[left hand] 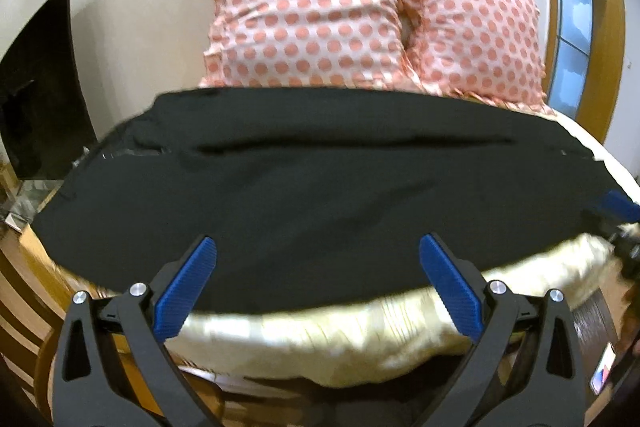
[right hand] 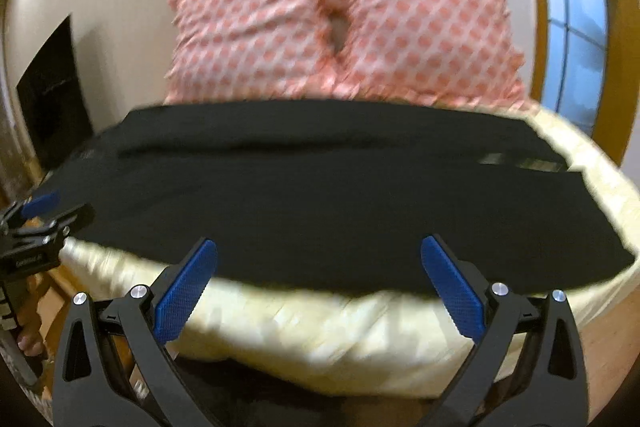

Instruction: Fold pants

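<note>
Black pants point(left hand: 320, 187) lie spread flat across the bed, lengthwise from left to right; they also show in the right wrist view point(right hand: 320, 195). My left gripper point(left hand: 318, 247) is open, its blue pads wide apart, just before the pants' near edge. My right gripper point(right hand: 319, 249) is open too, at the same near edge further right. The left gripper also shows at the left edge of the right wrist view point(right hand: 40, 211). The right gripper shows as a blur at the right edge of the left wrist view point(left hand: 620, 223). Neither holds cloth.
The bed has a pale yellow cover point(left hand: 340, 339) whose front edge lies below the pants. Two pink dotted pillows point(left hand: 312, 11) point(right hand: 420, 19) lean on the wall behind. A dark cabinet point(left hand: 40, 79) stands left, a window point(left hand: 576, 11) right.
</note>
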{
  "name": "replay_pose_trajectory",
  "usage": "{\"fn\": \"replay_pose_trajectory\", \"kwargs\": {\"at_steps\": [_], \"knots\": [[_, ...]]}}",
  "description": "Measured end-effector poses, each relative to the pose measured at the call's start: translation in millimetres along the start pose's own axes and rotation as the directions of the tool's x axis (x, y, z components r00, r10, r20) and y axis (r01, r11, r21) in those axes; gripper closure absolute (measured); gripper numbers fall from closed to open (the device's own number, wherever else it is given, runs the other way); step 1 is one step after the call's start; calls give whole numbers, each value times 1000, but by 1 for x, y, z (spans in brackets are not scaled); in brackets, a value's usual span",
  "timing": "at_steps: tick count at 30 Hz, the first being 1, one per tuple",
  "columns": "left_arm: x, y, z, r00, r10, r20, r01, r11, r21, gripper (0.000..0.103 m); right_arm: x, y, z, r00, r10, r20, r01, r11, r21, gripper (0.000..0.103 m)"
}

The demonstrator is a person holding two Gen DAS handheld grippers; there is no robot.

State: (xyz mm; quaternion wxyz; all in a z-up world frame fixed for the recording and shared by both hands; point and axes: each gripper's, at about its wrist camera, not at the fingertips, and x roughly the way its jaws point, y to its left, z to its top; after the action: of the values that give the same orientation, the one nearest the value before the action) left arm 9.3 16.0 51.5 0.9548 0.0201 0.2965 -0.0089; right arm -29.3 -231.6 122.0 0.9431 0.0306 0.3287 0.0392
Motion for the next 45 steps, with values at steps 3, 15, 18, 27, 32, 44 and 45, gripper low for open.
{"fn": "replay_pose_trajectory", "kwargs": {"at_steps": [3,15,18,27,32,44,45], "knots": [[16,7,19,1000,27,-7,-27,999,-28,2,10,-25,31,995,-101,8,100,994,49,1],[68,20,54,997,48,-55,-52,996,-74,2,183,-202,154,845,-444,-298,531,764,366,10],[79,20,60,996,60,-62,-64,996,-59,2,227,-236,164,781,-502,-372,622,687,377,16],[115,21,69,989,72,-128,-75,997,-23,2,289,-291,157,676,-509,-532,733,540,414,33],[128,15,66,984,46,-175,-50,999,-18,2,290,-286,152,681,-535,-500,727,573,378,48],[118,17,63,985,55,-164,-59,998,-25,2,257,-296,138,822,-421,-385,570,615,545,94],[116,18,63,985,55,-162,-61,998,-29,2,253,-295,136,833,-410,-371,553,619,557,96]]}}
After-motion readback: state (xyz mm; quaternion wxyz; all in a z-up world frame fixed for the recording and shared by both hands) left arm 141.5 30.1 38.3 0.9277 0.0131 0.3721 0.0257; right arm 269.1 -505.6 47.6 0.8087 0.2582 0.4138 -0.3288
